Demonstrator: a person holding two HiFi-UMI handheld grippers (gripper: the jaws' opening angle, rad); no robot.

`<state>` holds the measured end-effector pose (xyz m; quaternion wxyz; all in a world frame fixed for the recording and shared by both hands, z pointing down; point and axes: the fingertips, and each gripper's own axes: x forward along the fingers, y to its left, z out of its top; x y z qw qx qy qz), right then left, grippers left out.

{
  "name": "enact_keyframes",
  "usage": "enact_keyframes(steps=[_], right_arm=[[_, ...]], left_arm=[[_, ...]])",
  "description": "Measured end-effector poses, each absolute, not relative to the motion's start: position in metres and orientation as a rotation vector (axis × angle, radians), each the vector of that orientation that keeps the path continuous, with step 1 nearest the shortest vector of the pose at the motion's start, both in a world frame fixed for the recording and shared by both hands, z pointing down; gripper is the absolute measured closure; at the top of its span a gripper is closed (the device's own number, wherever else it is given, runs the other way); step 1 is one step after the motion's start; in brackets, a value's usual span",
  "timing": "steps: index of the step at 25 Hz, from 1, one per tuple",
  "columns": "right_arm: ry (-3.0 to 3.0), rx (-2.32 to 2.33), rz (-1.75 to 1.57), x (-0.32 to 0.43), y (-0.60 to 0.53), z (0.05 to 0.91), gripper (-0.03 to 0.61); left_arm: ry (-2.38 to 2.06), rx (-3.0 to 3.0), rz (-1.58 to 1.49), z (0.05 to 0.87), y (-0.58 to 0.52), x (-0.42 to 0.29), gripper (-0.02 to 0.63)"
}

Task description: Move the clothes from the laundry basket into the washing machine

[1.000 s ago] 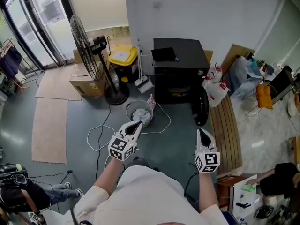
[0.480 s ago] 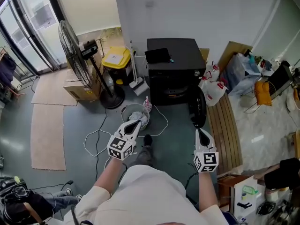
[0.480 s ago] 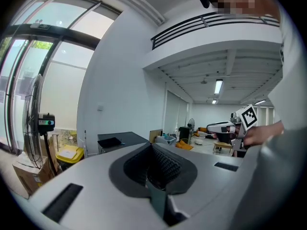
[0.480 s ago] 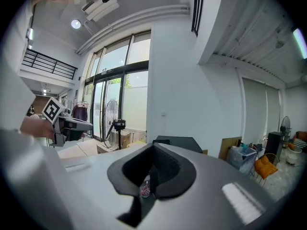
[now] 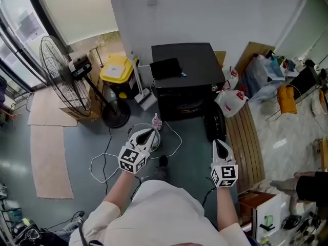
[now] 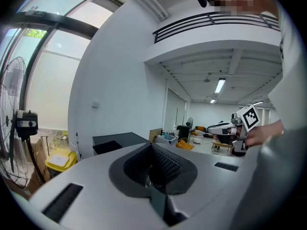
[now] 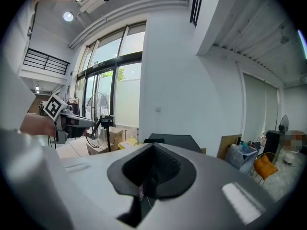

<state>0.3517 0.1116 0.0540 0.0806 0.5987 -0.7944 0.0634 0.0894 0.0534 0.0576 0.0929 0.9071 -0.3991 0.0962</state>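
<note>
The black washing machine (image 5: 187,76) stands against the wall, its round door (image 5: 215,123) swung open at its front right. A small white laundry basket (image 5: 158,138) with pale clothes sits on the floor before it, mostly hidden behind my left gripper (image 5: 148,133). That gripper is shut and empty. My right gripper (image 5: 219,143) is shut too, held level beside the open door with nothing in it. The machine also shows as a dark box (image 6: 117,140) past the left gripper (image 6: 152,150), and past the right gripper (image 7: 152,150) as the washing machine (image 7: 172,139).
A standing fan (image 5: 66,83), a cardboard box and a yellow-lidded bin (image 5: 117,69) are at the left. A pink bottle (image 5: 156,121) and a white cable (image 5: 102,160) lie on the floor. A wooden bench (image 5: 245,142) and plastic bags (image 5: 230,99) lie at the right.
Both grippers and the view have moved forward toward the washing machine. The basket, earlier ahead of the left gripper, now lies under it. Both grippers stayed shut.
</note>
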Motion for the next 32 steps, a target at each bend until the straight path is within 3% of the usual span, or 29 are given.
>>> enact_keyframes(steps=[14, 32], right_arm=[[-2.39, 1.742, 0.215, 0.325, -0.08, 0.064, 0.568], [-2.594, 1.314, 0.165, 0.333, -0.181, 0.078, 0.568]], left_arm=[[-1.179, 2.691, 0.359, 0.066, -0.136, 0.075, 0.607], [-1.495, 2.423, 0.301, 0.09, -0.167, 0.089, 0.607]])
